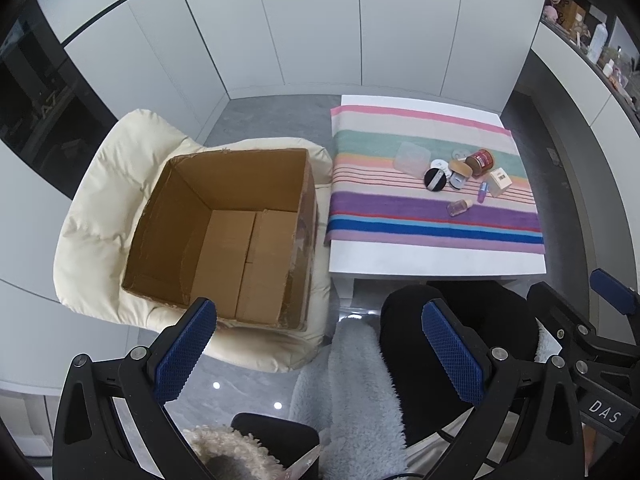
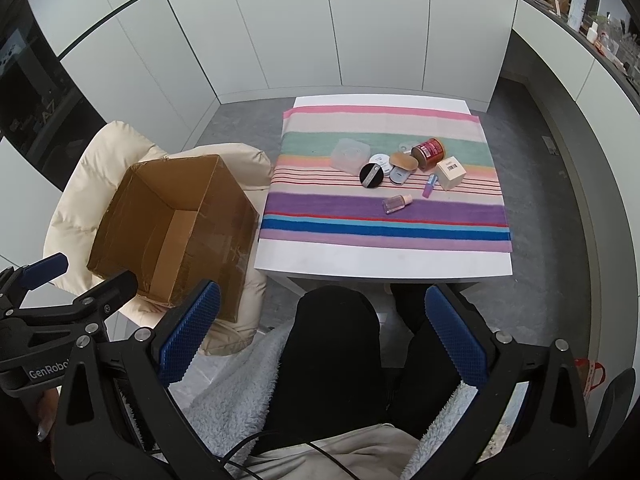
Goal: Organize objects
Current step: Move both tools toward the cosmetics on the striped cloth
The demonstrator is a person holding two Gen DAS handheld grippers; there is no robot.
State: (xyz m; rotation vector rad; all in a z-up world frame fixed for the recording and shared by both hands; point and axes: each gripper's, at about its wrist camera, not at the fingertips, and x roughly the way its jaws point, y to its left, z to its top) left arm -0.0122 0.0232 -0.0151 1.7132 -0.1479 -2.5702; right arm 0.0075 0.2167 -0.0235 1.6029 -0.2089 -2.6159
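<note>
An open, empty cardboard box [image 1: 240, 178] [image 2: 132, 208] stands on a cream padded chair [image 1: 100, 216]. To its right, a striped towel [image 1: 400, 216] [image 2: 340, 204] on a white table carries small cosmetics. Among them are a clear plastic container [image 1: 412, 158] [image 2: 350, 155], a black round compact [image 1: 435, 179] [image 2: 371, 176], a red jar [image 1: 480, 162] [image 2: 428, 152], a white carton [image 1: 500, 182] [image 2: 451, 175], a purple tube [image 1: 483, 192] [image 2: 430, 185] and a small clear bottle [image 1: 460, 207] [image 2: 396, 204]. My left gripper [image 1: 320, 354] and right gripper [image 2: 324, 334] hang open and empty above a person's lap, short of the table.
The white table [image 1: 420, 260] [image 2: 360, 260] has its front edge just beyond the person's black-trousered knees [image 2: 336, 320]. White cabinet doors close off the back. A cluttered shelf [image 2: 580, 4] runs along the right wall. Grey floor [image 1: 272, 116] lies behind the chair.
</note>
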